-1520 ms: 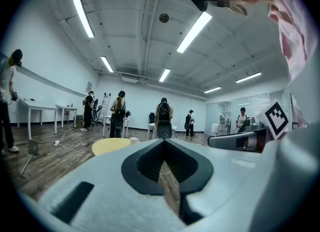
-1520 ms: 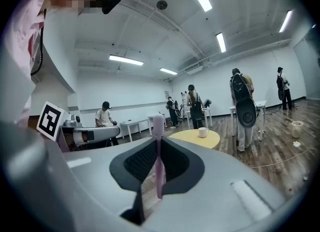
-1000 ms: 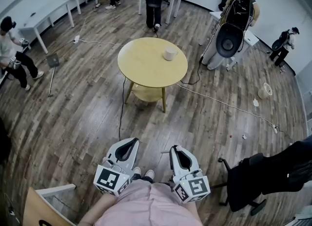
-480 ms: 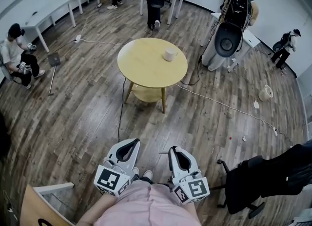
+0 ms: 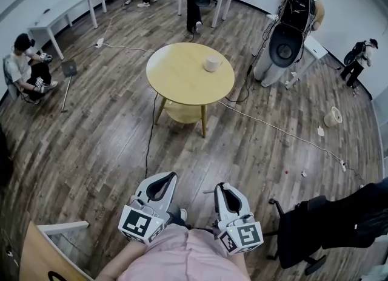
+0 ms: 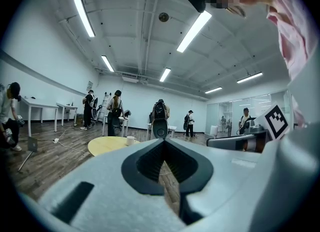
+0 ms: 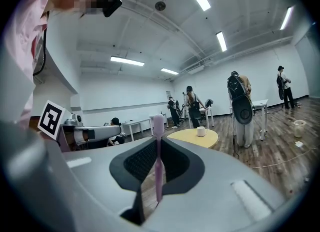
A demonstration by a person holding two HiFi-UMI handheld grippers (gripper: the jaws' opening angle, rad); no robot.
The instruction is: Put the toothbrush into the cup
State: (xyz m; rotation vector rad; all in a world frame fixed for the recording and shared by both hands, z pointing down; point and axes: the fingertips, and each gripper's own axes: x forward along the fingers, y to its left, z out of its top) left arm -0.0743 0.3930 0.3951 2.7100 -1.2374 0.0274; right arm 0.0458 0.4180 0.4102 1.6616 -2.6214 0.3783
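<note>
One cup (image 5: 212,64) on round table (image 5: 180,79)

Bright, even light; fisheye-warped edges

A: Where's the toothbrush (image 7: 158,158)?
B: Centre of the right gripper view. It's pale pink and slim, upright with its head on top, pinched between the right gripper's (image 5: 224,187) jaws.
A: And the cup (image 5: 212,64)?
B: It's white, upright and has a handle. It stands on the round yellow table (image 5: 179,79), upper centre of the head view, well apart from the brush.
</note>
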